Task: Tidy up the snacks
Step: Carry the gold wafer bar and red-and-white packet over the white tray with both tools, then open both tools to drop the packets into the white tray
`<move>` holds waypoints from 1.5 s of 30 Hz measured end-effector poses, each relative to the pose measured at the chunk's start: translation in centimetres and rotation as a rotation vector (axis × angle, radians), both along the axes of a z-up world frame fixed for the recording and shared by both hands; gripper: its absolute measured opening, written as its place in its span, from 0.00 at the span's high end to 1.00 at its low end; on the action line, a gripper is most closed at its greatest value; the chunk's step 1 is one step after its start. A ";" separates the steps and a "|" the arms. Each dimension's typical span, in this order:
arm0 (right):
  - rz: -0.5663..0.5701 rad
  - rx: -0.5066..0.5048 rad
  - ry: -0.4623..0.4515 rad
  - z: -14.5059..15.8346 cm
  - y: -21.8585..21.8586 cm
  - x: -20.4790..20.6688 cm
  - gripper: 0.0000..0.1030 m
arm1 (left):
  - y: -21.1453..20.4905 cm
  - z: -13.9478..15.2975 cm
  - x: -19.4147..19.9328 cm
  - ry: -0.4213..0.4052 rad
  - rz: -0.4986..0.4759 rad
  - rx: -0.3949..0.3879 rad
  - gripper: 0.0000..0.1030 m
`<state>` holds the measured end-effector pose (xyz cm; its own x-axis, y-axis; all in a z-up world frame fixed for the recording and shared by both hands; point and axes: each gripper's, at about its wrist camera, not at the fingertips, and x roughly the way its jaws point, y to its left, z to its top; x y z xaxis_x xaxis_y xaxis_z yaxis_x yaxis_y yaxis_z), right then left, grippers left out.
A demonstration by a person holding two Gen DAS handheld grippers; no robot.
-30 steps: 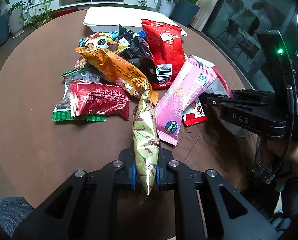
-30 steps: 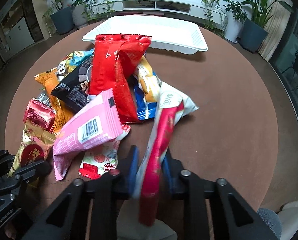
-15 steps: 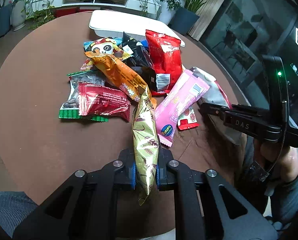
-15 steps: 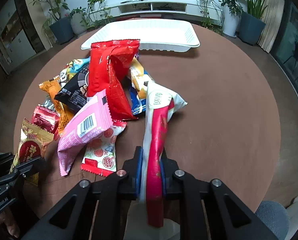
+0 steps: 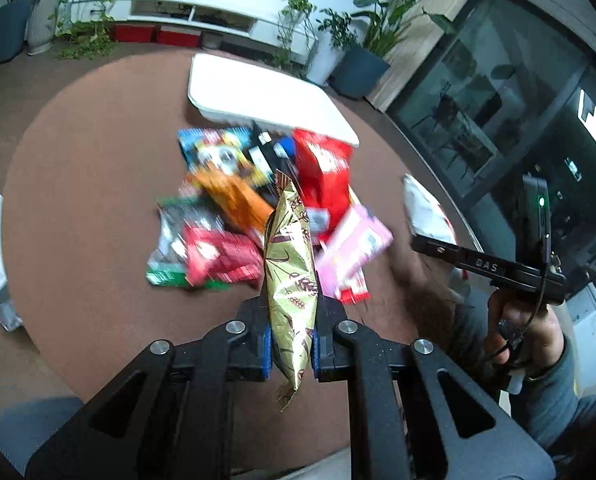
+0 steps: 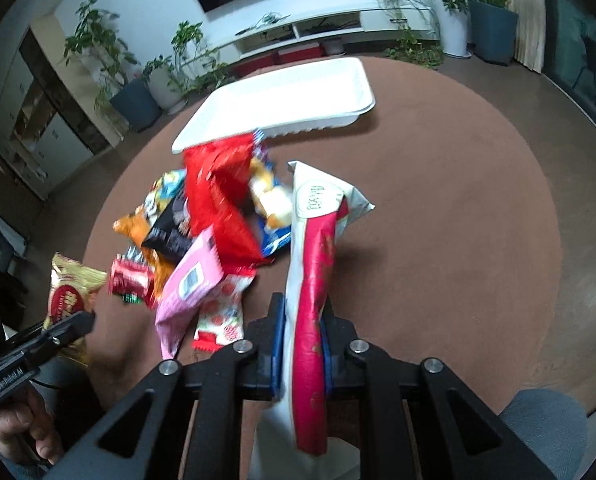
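Above the round brown tabletop (image 6: 438, 208): left tool (image 5: 292, 346) clenched on a gold snack packet (image 5: 290, 276), lifted clear of the pile. Right tool (image 6: 302, 354) clenched on a red-and-white snack packet (image 6: 314, 280), likewise raised. Loose heap of snack packets (image 6: 214, 220) lies mid-tabletop, blurred. White tray (image 6: 282, 104) sits at the far edge, just beyond the heap.

Light: even indoor light, moderately bright; the white tray (image 6: 286, 108) is washed out nearly to glare.
Shadows: soft, dark patches on the desk (image 6: 458, 216) under the raised packets.
Blur: the snack pile (image 5: 258, 208) is motion-smeared in both views; held packets stay sharp.
Distortion: strong fisheye bending, black vignette at the corners.
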<state>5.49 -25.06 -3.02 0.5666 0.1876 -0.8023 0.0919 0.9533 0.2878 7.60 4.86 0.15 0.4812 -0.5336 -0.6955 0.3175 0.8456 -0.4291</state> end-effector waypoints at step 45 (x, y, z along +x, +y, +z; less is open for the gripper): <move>0.094 -0.128 0.068 -3.4 -2.8 31.6 0.80 | -11.0 -5.5 34.5 0.095 -0.073 0.449 0.85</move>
